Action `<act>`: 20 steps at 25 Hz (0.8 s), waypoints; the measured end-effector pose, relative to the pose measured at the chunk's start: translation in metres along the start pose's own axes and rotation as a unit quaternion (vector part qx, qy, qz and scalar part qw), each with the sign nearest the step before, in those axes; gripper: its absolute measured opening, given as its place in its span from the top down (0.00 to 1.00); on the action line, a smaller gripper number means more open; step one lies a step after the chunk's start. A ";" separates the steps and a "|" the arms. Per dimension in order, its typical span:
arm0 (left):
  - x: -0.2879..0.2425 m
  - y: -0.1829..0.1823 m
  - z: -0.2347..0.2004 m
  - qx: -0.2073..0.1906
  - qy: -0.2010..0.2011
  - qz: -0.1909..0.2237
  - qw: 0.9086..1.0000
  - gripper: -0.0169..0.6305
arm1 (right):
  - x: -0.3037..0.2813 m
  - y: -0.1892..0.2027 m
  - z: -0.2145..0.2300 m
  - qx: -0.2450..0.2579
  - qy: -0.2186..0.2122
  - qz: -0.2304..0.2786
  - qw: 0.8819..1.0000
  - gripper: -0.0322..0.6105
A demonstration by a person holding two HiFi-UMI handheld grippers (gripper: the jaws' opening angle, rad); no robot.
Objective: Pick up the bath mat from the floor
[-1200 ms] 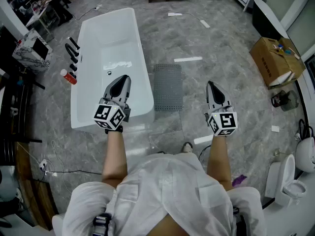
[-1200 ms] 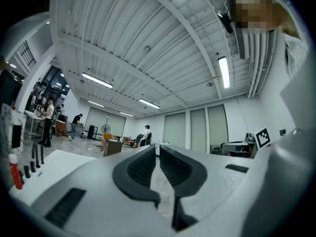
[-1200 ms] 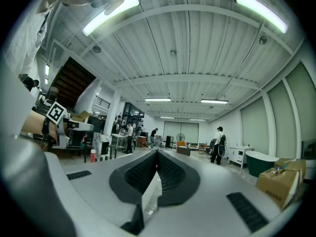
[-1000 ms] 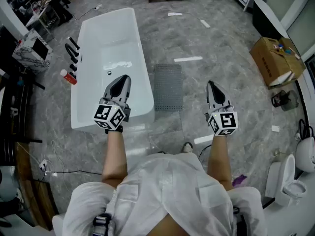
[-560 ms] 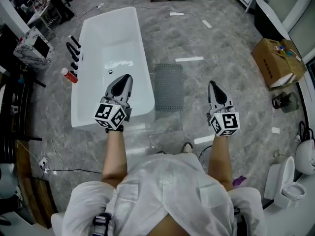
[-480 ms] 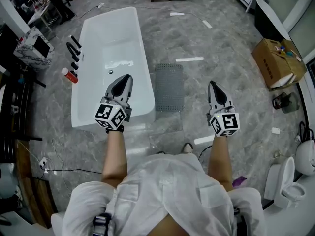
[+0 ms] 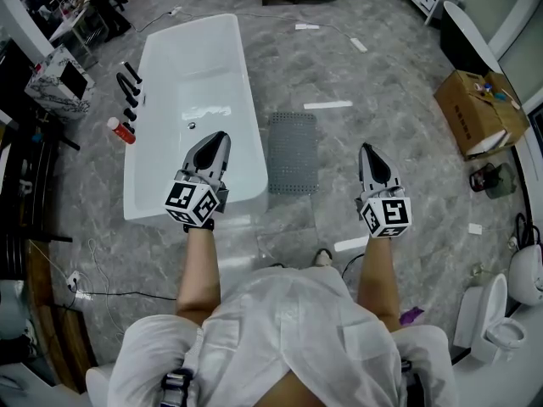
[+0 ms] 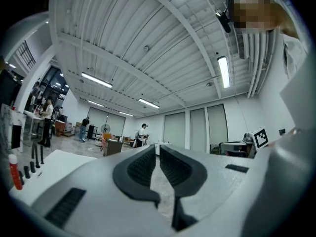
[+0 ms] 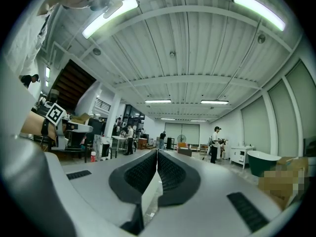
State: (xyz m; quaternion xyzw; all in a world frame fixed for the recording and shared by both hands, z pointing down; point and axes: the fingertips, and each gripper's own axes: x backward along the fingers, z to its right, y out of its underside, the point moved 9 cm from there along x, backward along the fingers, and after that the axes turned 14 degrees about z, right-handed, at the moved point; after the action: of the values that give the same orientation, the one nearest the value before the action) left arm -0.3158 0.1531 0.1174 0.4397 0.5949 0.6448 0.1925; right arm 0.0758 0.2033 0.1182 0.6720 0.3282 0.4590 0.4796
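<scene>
The grey perforated bath mat (image 7: 292, 153) lies flat on the marble floor just right of the white bathtub (image 7: 188, 83) in the head view. My left gripper (image 7: 213, 137) hovers over the tub's near right rim, jaws shut and empty. My right gripper (image 7: 368, 151) floats above bare floor to the right of the mat, also shut with nothing held. Both are held high and level, well above the mat. In the left gripper view the left gripper (image 8: 158, 149) points across the room, and in the right gripper view the right gripper (image 9: 157, 154) does the same; the mat is not seen there.
Black taps (image 7: 127, 91) and a red-capped bottle (image 7: 120, 130) stand left of the tub. A cardboard box (image 7: 475, 108) sits at the right, a toilet (image 7: 496, 329) at lower right. White strips (image 7: 327, 104) lie on the floor beyond the mat. People stand in the distance (image 9: 216, 143).
Both grippers stay shut and almost still. The head camera has shifted slightly, so the tub and mat sit a little lower and to the right in view.
</scene>
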 end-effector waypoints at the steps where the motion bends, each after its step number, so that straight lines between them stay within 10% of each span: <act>1: 0.000 -0.001 -0.001 0.000 -0.001 0.001 1.000 0.92 | -0.001 0.000 0.000 0.000 0.000 0.000 1.000 0.91; 20: 0.007 -0.008 -0.010 0.004 0.002 0.016 1.000 0.92 | -0.014 -0.007 -0.010 0.007 -0.011 0.000 1.000 0.91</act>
State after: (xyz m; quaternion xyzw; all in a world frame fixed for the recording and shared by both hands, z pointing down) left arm -0.3295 0.1545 0.1133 0.4485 0.5910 0.6461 0.1791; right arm 0.0609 0.1965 0.1088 0.6806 0.3261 0.4492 0.4781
